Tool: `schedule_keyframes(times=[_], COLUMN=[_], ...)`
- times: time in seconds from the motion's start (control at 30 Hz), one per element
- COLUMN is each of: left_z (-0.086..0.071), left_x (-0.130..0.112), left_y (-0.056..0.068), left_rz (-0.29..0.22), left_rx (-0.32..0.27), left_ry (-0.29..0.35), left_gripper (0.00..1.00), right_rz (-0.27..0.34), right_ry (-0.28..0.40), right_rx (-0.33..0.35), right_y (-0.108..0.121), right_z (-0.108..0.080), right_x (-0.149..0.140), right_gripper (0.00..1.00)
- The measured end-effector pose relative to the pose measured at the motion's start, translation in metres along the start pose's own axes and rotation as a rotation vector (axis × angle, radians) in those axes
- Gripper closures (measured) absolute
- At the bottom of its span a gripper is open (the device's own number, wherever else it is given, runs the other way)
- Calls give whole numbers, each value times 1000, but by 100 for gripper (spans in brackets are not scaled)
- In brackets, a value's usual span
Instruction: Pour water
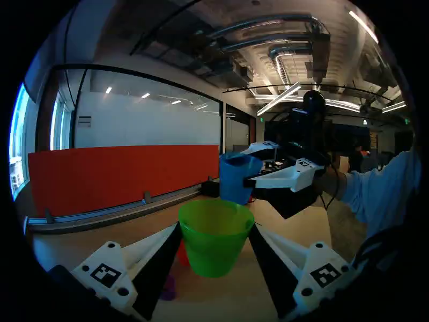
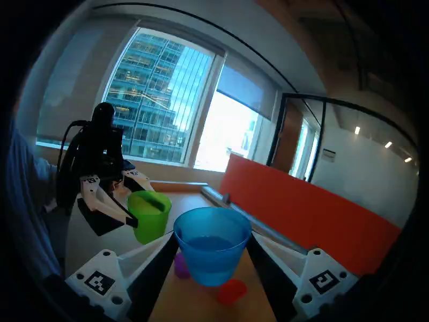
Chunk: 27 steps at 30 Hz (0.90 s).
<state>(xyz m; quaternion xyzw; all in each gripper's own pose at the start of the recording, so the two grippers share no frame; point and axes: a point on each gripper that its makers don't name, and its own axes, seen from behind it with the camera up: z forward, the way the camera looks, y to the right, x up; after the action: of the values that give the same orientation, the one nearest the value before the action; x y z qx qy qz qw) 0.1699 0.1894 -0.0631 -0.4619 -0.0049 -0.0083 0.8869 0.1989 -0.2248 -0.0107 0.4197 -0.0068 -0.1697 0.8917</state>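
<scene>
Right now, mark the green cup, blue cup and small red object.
green cup (image 1: 215,244): left gripper view, middle of its front wall.
blue cup (image 2: 212,264): right gripper view, front wall below the rim.
small red object (image 2: 231,291): right gripper view, its upper surface.

A cup (image 1: 215,236) is sitting between the jaws of the left gripper (image 1: 214,228); beyond them, slightly right, a second cup (image 1: 237,177), water (image 2: 209,242) in it, is hanging between the jaws of the right gripper (image 1: 245,167), over the table (image 1: 80,244).
</scene>
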Motion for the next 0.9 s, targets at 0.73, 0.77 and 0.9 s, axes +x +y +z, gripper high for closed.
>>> schedule_keyframes(times=[0.73,0.77,0.9], left_z=[9,9,11], left_x=[-4,-4,-3], left_y=[19,20,21], left_rz=[3,3,3], left_rx=[-28,-29,-32], left_ry=[-7,-7,-6], left_gripper=[14,14,14], right_rz=[-340,-355,-416], right_ry=[4,4,5], right_rx=[-38,-39,-43], right_y=[27,28,31], right_z=[14,15,17], right_x=[44,45,52], right_gripper=[10,10,10])
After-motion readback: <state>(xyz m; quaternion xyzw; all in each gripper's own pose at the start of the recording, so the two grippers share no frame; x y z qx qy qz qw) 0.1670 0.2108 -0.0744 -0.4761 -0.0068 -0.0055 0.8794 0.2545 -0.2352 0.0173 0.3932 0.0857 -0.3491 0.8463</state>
